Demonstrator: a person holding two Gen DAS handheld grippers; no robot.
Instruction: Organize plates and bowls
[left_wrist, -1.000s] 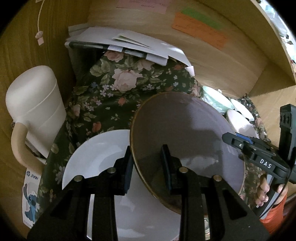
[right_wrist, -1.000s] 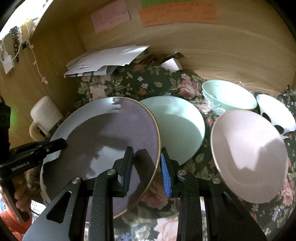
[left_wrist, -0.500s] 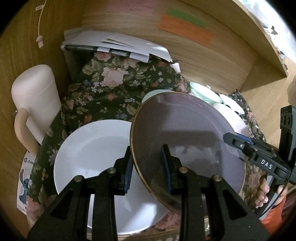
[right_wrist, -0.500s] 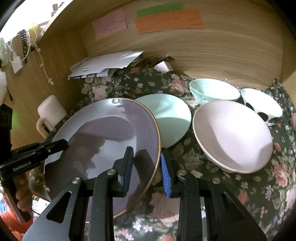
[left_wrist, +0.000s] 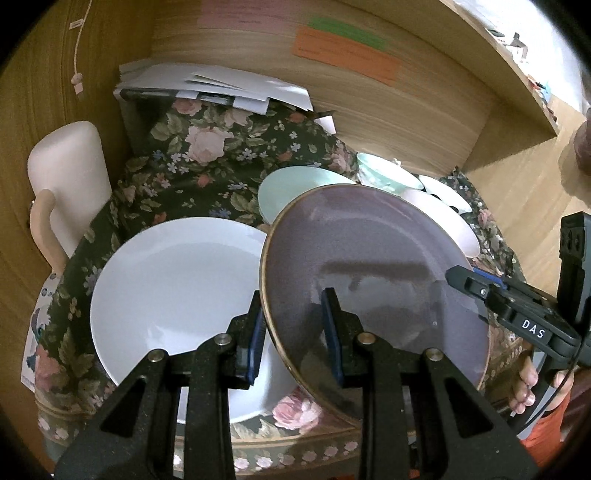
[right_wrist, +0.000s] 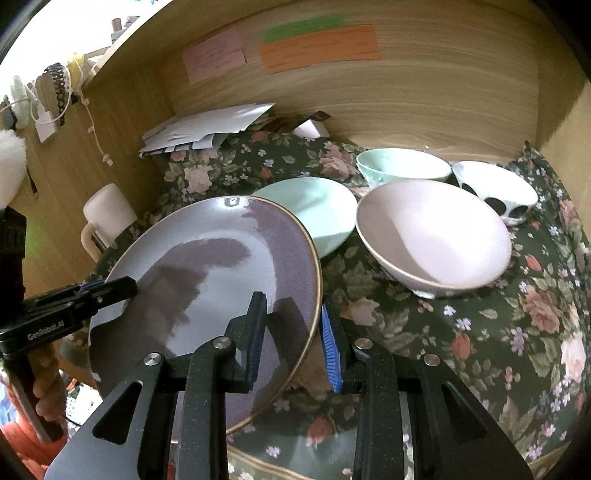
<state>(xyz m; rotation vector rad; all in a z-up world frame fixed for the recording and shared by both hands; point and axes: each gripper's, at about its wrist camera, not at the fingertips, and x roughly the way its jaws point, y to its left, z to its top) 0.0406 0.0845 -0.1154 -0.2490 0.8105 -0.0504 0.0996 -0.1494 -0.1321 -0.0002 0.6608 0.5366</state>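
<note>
Both tools grip one purple plate (left_wrist: 373, 280) by opposite edges: the left gripper (left_wrist: 293, 332) is clamped over the rim nearest the white plate (left_wrist: 177, 295), the right gripper (right_wrist: 293, 334) over the far rim, so the purple plate hangs tilted, just beside the white plate and overlapping its right edge. Stacking looks like the next step, and for that the white plate lies to the purple plate's left, on the left gripper's side. The purple plate hides the white plate's right edge and much of the green plate (right_wrist: 314, 210) behind it, and whether the two plates touch cannot be told.
</note>
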